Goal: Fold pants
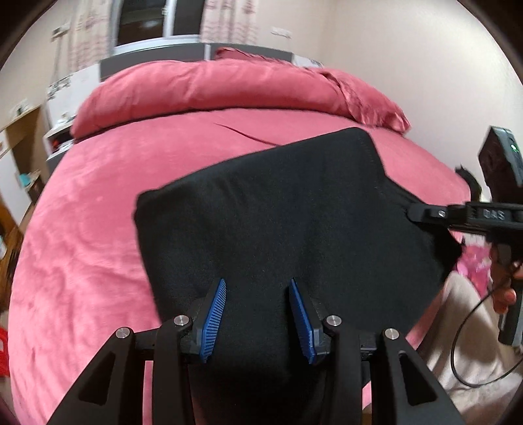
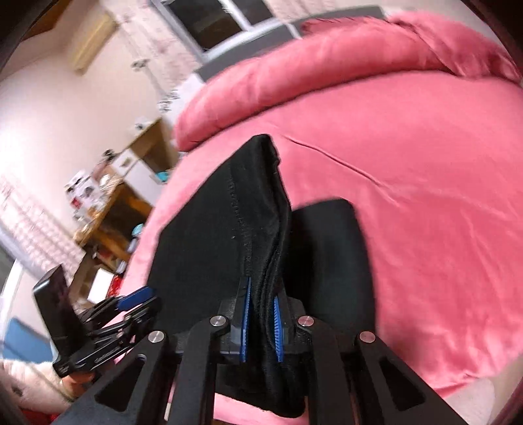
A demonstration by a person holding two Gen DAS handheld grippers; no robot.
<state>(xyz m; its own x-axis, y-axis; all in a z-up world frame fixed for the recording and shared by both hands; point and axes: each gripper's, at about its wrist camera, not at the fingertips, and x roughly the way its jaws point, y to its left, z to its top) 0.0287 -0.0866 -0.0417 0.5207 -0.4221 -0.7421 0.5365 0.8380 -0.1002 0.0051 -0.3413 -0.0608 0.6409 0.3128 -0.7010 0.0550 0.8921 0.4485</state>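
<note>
The black pants lie folded over on the pink bed, with their right side lifted. My left gripper is open above the near part of the pants, its blue pads apart with black cloth under them. My right gripper is shut on a bunched edge of the pants and holds it up off the bed. In the left wrist view the right gripper pinches the pants' right edge. In the right wrist view the left gripper shows at lower left, open.
A rolled pink duvet and pillow lie across the far end of the bed. Wooden shelves and a desk stand left of the bed. A window is behind. A cable hangs at the right.
</note>
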